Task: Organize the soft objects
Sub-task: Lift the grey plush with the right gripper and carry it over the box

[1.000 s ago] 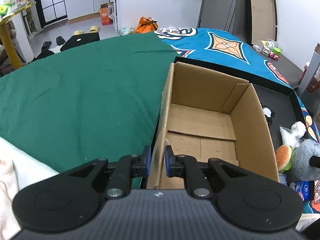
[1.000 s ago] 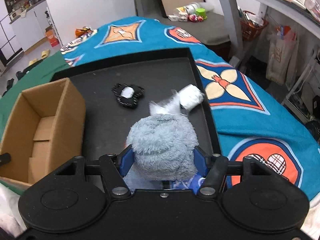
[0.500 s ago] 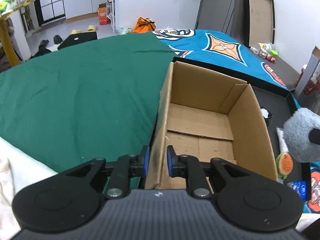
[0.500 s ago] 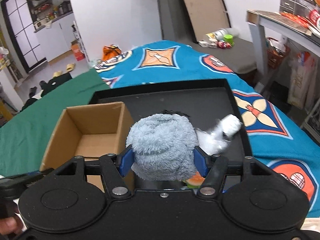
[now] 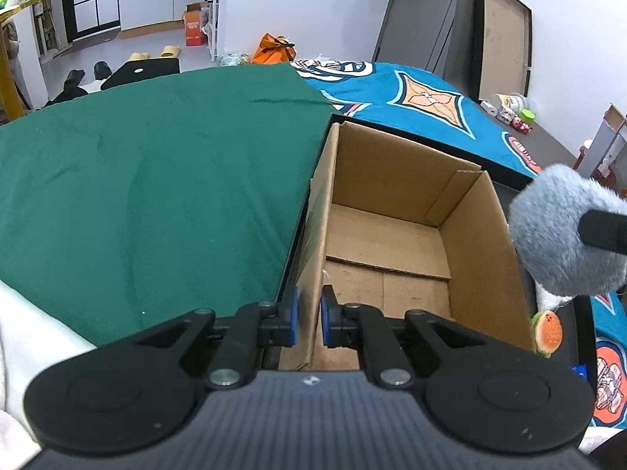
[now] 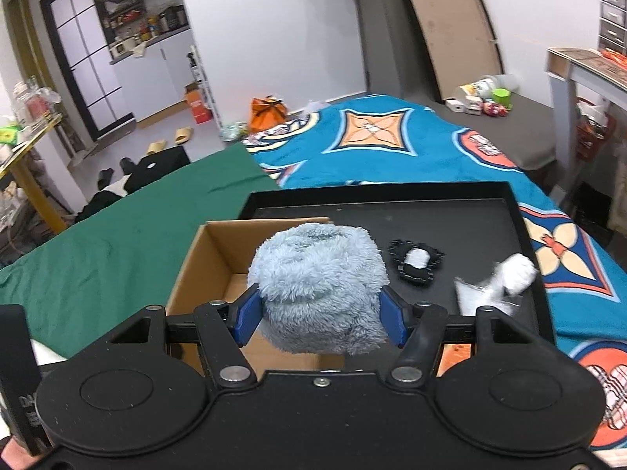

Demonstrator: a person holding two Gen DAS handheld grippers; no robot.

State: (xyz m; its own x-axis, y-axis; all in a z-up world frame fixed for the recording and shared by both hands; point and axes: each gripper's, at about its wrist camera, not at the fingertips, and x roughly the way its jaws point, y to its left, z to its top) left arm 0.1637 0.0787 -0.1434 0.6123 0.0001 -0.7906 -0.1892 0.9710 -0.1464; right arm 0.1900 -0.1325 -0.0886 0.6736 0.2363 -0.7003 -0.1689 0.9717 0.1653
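My left gripper (image 5: pixel 308 323) is shut on the near left wall of an open, empty cardboard box (image 5: pixel 395 235). My right gripper (image 6: pixel 320 315) is shut on a fluffy grey-blue plush (image 6: pixel 319 286) and holds it in the air over the box's right side (image 6: pixel 219 262). The plush also shows at the right edge of the left wrist view (image 5: pixel 564 231), just beyond the box's right wall. A small burger-shaped toy (image 5: pixel 546 331) lies beside the box.
The box stands on a black tray (image 6: pixel 490 211) over a blue patterned cloth (image 6: pixel 411 145). On the tray lie a black-and-white soft toy (image 6: pixel 415 262) and a white plush (image 6: pixel 501 282). A green cloth (image 5: pixel 149 180) lies left of the box.
My right gripper has lifted the grey-blue plush off the tray and carried it left, over the box's right side. My left gripper still grips the box wall.
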